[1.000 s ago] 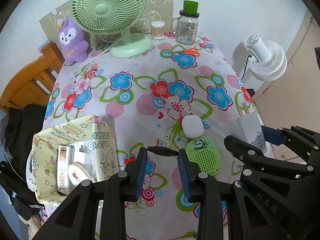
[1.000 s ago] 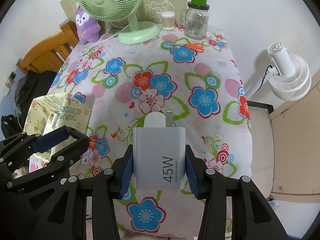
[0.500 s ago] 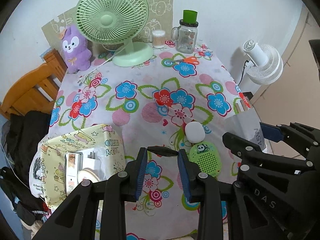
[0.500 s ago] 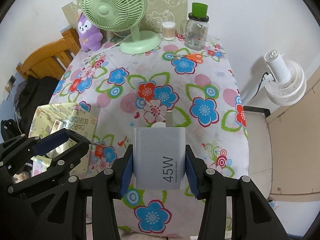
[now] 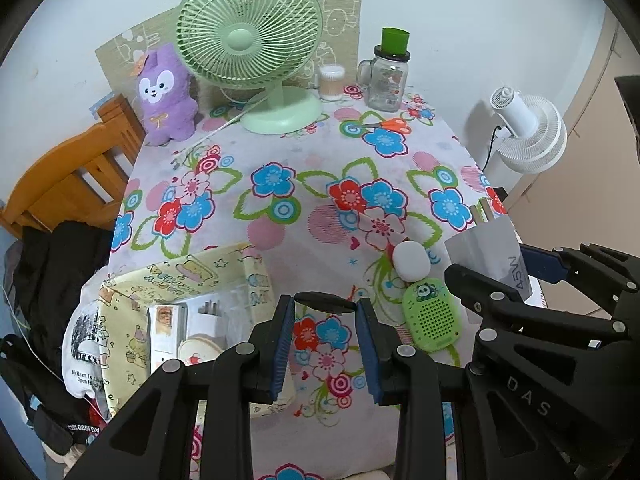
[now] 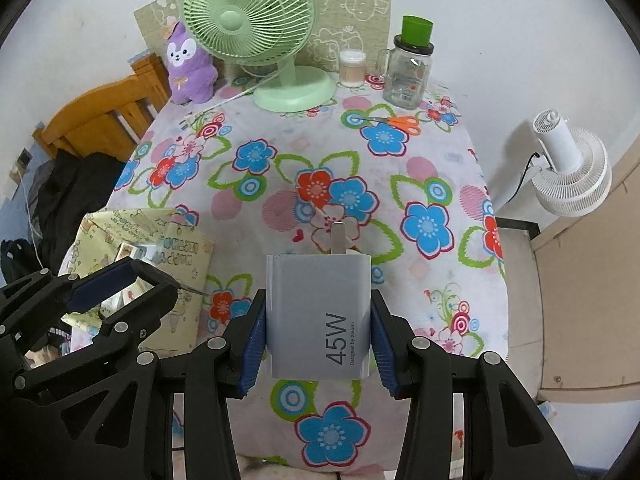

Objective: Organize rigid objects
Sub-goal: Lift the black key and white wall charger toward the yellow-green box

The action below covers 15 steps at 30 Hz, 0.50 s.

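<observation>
My right gripper (image 6: 318, 320) is shut on a white 45W charger (image 6: 312, 288), prongs pointing away, held above the table's near edge. The same charger (image 5: 488, 248) shows at the right of the left wrist view. Between the tips of my left gripper (image 5: 326, 314) sits a small flat black object (image 5: 326, 303), and the gripper is shut on it. A yellow patterned fabric box (image 5: 192, 276) at the near left holds a white plug, a small carton and a round item. On the flowered tablecloth (image 5: 280, 208) lie a white rounded case (image 5: 411, 261) and a green panda gadget (image 5: 431, 318).
At the far end stand a green desk fan (image 5: 250, 52), a purple plush (image 5: 166, 96), a cotton swab tub (image 5: 332, 82) and a glass jar (image 5: 386, 76); orange scissors (image 5: 386, 124) lie near them. A wooden chair (image 5: 68, 176) with dark clothes is left, a white floor fan (image 5: 528, 132) right.
Both grippers have drawn back and risen from the table, so more of it shows. Each keeps its hold, and the objects on the table have stayed in place.
</observation>
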Motion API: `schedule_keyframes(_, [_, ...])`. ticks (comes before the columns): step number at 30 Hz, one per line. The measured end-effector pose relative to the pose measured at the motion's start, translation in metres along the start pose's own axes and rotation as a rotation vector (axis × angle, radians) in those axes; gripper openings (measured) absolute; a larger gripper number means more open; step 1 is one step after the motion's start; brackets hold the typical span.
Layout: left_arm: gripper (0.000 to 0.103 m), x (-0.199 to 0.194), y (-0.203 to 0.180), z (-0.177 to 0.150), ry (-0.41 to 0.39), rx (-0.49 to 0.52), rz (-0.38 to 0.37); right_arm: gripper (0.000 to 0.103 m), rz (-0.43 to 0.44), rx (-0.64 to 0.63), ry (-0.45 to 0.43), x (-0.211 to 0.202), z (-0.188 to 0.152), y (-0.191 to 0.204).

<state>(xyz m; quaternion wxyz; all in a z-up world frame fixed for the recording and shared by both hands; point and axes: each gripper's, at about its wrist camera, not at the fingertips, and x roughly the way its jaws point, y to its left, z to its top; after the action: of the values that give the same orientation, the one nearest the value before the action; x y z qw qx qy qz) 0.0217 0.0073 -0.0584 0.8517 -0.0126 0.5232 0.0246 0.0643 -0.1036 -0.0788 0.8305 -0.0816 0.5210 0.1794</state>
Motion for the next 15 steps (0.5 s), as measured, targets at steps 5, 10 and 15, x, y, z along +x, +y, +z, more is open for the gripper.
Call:
schedule_keyframes(5, [0.031, -0.002, 0.014, -0.003, 0.000, 0.006, -0.007, 0.050, -0.008, 0.010, -0.005, -0.001, 0.001, 0.015])
schedule_keyframes(10, [0.031, -0.003, 0.026, -0.006, -0.006, 0.016, -0.015, 0.050, -0.018, 0.016, -0.010, -0.002, 0.001, 0.028])
schedule_keyframes(15, [0.031, -0.003, 0.040, -0.008, -0.010, 0.024, -0.026, 0.050, -0.028, 0.029, -0.015, -0.002, 0.001, 0.041])
